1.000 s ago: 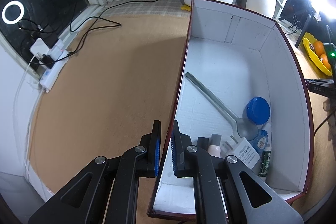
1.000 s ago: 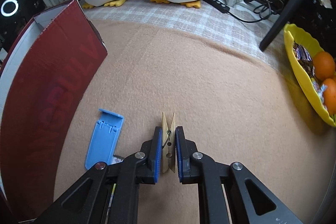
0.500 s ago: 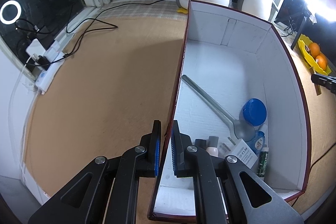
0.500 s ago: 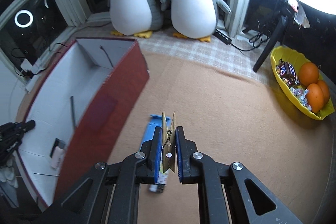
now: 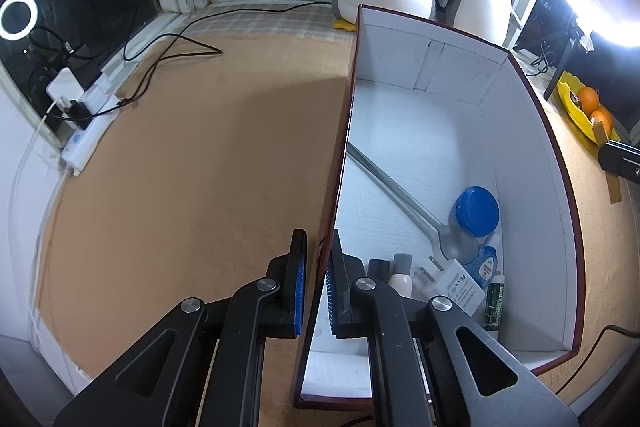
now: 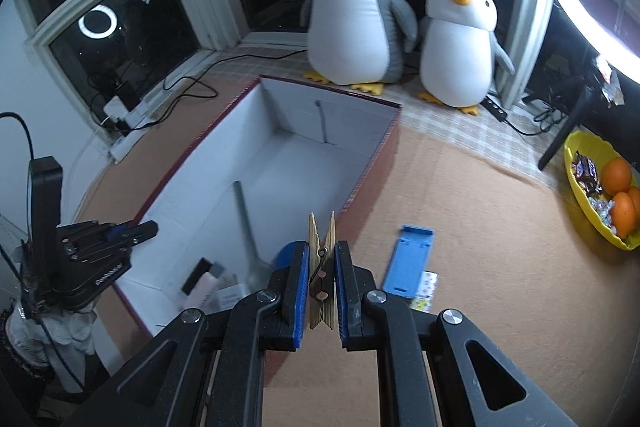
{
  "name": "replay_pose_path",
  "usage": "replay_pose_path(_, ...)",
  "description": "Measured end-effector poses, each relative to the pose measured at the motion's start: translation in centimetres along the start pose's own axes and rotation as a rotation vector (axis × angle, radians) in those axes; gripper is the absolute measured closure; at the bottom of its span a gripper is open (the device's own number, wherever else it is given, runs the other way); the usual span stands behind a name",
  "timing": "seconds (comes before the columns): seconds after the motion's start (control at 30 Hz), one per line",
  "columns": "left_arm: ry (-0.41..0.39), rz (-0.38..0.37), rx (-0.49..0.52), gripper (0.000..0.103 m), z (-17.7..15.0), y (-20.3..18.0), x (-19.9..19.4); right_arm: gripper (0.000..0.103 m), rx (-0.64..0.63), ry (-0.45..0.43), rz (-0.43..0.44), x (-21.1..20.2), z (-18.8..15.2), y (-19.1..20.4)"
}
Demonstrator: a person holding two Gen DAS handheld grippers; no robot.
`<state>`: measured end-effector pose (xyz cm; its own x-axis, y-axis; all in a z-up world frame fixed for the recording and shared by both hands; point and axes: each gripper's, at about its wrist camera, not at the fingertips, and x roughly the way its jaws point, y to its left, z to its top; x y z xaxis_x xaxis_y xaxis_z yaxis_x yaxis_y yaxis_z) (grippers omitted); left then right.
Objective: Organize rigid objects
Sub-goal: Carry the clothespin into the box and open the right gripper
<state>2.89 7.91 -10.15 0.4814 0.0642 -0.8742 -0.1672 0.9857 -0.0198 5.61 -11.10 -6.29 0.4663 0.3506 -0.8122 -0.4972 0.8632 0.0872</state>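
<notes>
My right gripper (image 6: 322, 267) is shut on a wooden clothespin (image 6: 321, 275) and holds it in the air above the right wall of the red box (image 6: 376, 147). My left gripper (image 5: 316, 267) is shut on the left wall of the red box (image 5: 340, 155); it also shows in the right wrist view (image 6: 132, 231). Inside the box lie a metal spoon (image 5: 404, 199), a blue lid (image 5: 478, 211), a white charger (image 5: 456, 285), a small bottle (image 5: 400, 277) and a lip balm stick (image 5: 494, 301). A blue plastic stand (image 6: 408, 261) lies on the tan mat right of the box.
Two plush penguins (image 6: 356, 15) stand behind the box. A yellow bowl of oranges and sweets (image 6: 600, 195) sits at the right. A power strip with cables (image 5: 80, 143) lies at the left edge. A small sticker sheet (image 6: 426, 287) lies by the blue stand.
My right gripper has risen with the clothespin and swung left, over the box's right wall. My left gripper has stayed clamped on the box wall.
</notes>
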Motion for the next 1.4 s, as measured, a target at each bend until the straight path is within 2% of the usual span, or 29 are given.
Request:
replay_pose_path(0.73,-0.026,-0.042,0.003,0.095,-1.0,0.5,-1.8,0.092,-0.085,0.057,0.033,2.6,-2.1,9.1)
replay_pose_path(1.07,-0.030,-0.038,0.003,0.095,-1.3,0.5,-1.8,0.092,-0.078,0.086,0.030,3.6,-2.2,9.4)
replay_pose_path(1.1,-0.030,-0.035,0.003,0.095,-1.4,0.5,-1.9,0.091,-0.074,0.084,0.032,3.5,-2.2,9.4)
replay_pose_path(1.17,-0.032,-0.032,0.005,0.095,-1.4,0.3,-2.0,0.082,-0.076,0.081,0.032,3.4,-2.2,9.3)
replay_pose_path(1.23,-0.033,-0.031,0.008,0.095,-1.4,0.2,-2.0,0.068,-0.079,0.068,0.027,3.1,-2.1,9.3)
replay_pose_path(1.4,-0.036,-0.026,0.009,0.095,-1.4,0.2,-2.1,0.066,-0.075,0.060,0.027,2.8,-1.9,9.0)
